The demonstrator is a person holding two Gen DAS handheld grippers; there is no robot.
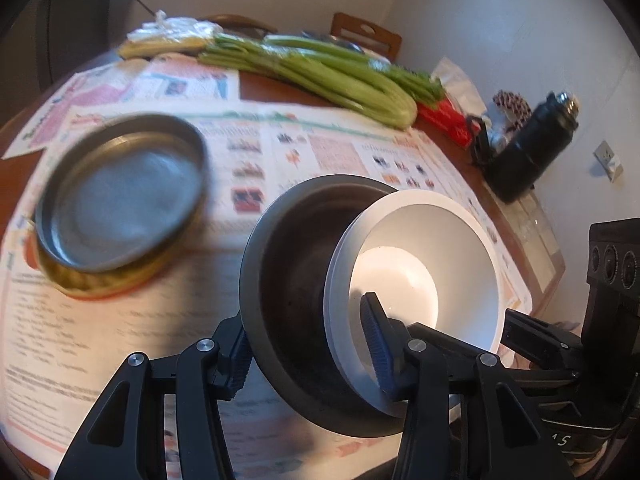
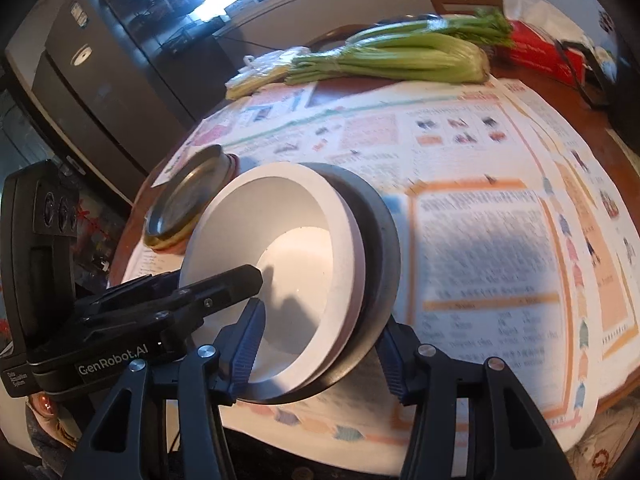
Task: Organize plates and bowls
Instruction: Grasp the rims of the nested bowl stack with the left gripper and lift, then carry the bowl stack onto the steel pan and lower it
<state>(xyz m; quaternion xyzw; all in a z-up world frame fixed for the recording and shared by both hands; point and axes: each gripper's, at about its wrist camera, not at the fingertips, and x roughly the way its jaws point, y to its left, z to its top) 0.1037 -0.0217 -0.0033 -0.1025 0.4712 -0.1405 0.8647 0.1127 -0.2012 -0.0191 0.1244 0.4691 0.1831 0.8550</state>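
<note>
Nearest: left gripper (image 1: 312, 344) is clamping the near rims of two nested bowls, one finger outside the dark metal bowl (image 1: 288, 280), the other inside the white bowl (image 1: 424, 264). Right gripper (image 2: 320, 350) is clenching the same pair from the opposite side.

The nest is being carried tilted, mouths facing up and toward the cameras, axis leaning off vertical, above the near edge of the newspaper-covered table (image 2: 480, 208).

Step, as judged: moving stacked bowls. Next calls for levelling them and setting down, perhaps by the steel plate (image 1: 124, 196) at the left edge.

Farthest: celery (image 1: 320, 72) along the far edge.
</note>
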